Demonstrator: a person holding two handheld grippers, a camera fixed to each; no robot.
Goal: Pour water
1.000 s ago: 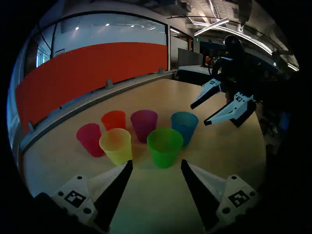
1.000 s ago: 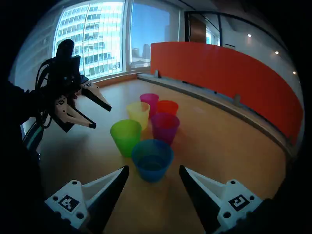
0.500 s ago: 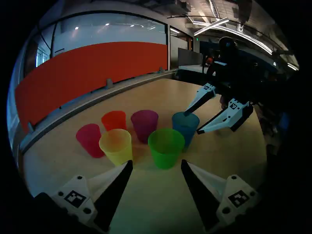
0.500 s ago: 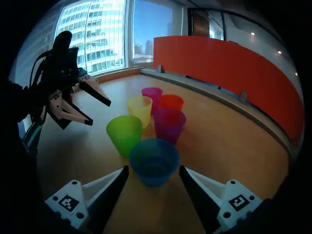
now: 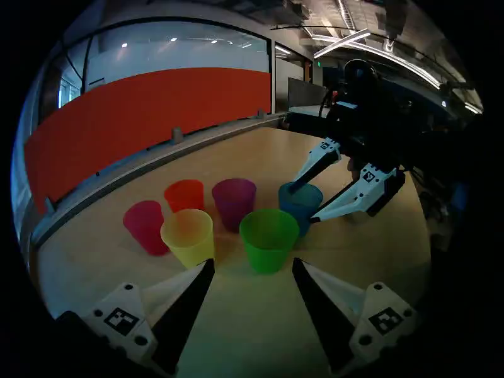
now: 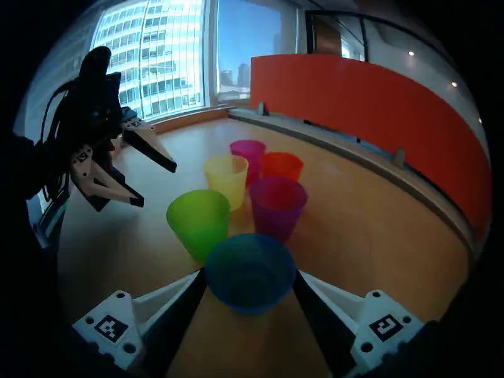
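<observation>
Six plastic cups stand clustered on a wooden table (image 5: 353, 246): pink (image 5: 145, 225), orange (image 5: 184, 195), purple (image 5: 234, 201), yellow (image 5: 188, 236), green (image 5: 268, 238) and blue (image 5: 300, 205). In the right gripper view the blue cup (image 6: 250, 299) sits right between my right gripper's (image 6: 249, 273) spread fingers, which flank its sides. The left gripper view shows the right gripper (image 5: 303, 202) straddling that cup. My left gripper (image 5: 252, 263) is open, just short of the yellow and green cups. In the right gripper view the left gripper (image 6: 156, 186) hovers open beside the green cup (image 6: 198, 220).
An orange partition (image 5: 145, 113) with a low ledge runs along the table's far side. Large windows (image 6: 157, 57) lie behind the left gripper. A person's dark sleeve (image 5: 403, 132) holds the right gripper. Bare tabletop (image 6: 378, 239) stretches to the right of the cups.
My right gripper has advanced toward the blue cup until the cup sits between its fingers. The left gripper has stayed nearly still, and the cups have not moved.
</observation>
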